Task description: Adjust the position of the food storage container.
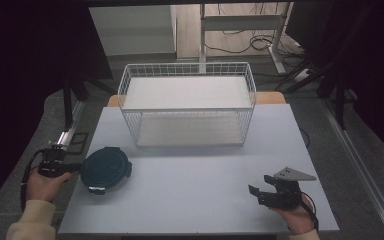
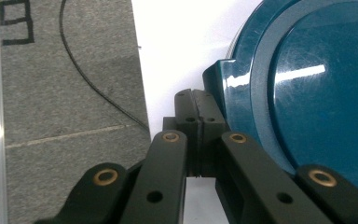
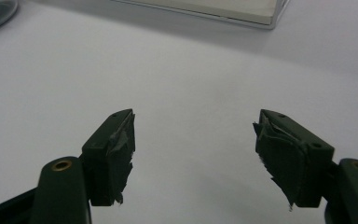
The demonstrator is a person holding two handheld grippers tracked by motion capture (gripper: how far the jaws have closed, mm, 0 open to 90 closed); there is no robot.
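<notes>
High view: left gripper point(image 1: 72, 167) touched teal lidded container point(image 1: 105, 170) at table point(image 1: 190, 195) left edge; wire basket point(image 1: 187, 102) well apart.

Left gripper view: jaws pressed together beside rim tab, gripping nothing; push risked sliding container.

Right gripper view: right gripper point(image 3: 193, 140) stood wide, empty, idle.

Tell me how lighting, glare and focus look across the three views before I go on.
High view: dim, soft focus, dark corners; the wire basket casts a faint shadow on the table. Left gripper view: sharp, with bright glare streaks on the teal round lid beside the left gripper. Right gripper view: right gripper pads sharp, table evenly lit, far edge blurred.
</notes>
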